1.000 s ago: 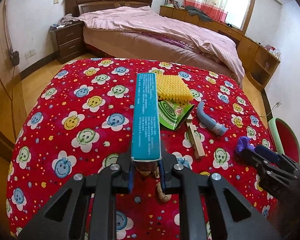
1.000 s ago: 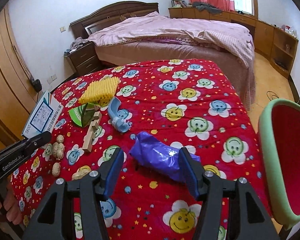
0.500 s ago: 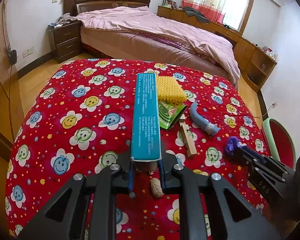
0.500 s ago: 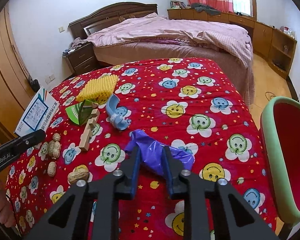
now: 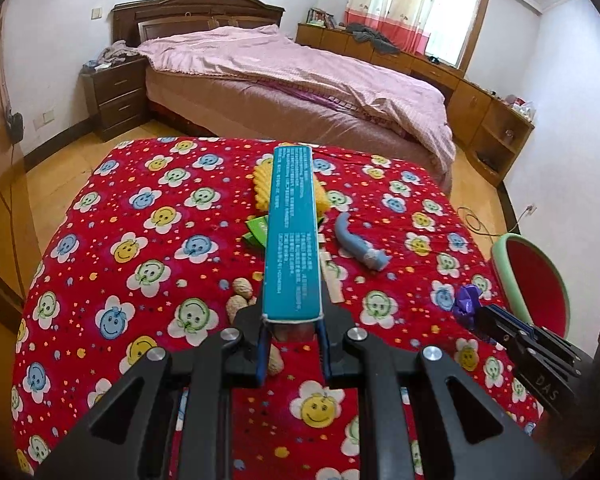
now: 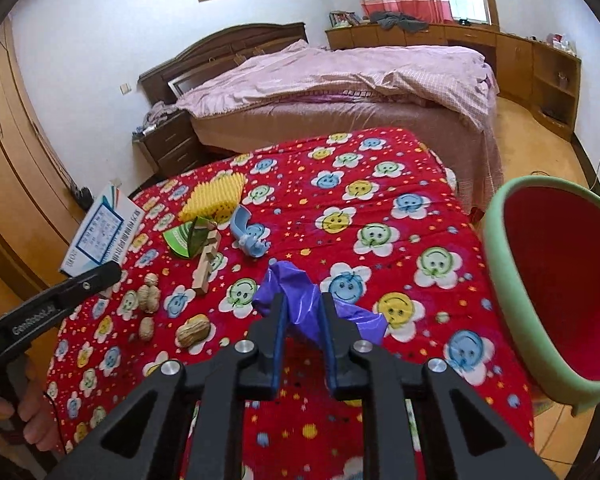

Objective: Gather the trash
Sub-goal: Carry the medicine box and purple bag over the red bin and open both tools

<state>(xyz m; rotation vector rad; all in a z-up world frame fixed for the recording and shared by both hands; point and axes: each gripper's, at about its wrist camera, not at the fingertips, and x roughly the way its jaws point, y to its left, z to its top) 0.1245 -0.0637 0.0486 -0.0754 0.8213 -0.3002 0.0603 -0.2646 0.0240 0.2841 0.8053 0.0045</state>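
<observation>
My left gripper (image 5: 292,324) is shut on a long teal carton (image 5: 293,236), lifted above the red smiley-patterned tablecloth (image 5: 140,240); the same carton (image 6: 100,236) shows at the left of the right wrist view. My right gripper (image 6: 303,312) is shut on a crumpled purple plastic bag (image 6: 296,292), raised a little off the cloth; that bag (image 5: 468,304) appears at the right of the left wrist view. A green bin with a red inside (image 6: 552,292) stands by the table's right edge.
On the cloth lie a yellow foam net (image 6: 214,198), a green wrapper (image 6: 184,240), a wooden block piece (image 6: 206,264), a blue-grey tube (image 6: 248,236) and several peanuts and walnuts (image 6: 194,334). A bed (image 6: 340,92) stands beyond the table.
The right gripper's fingers closed on the purple bag and lifted it slightly. Both grippers drew back and up; the carton stays held in the left one.
</observation>
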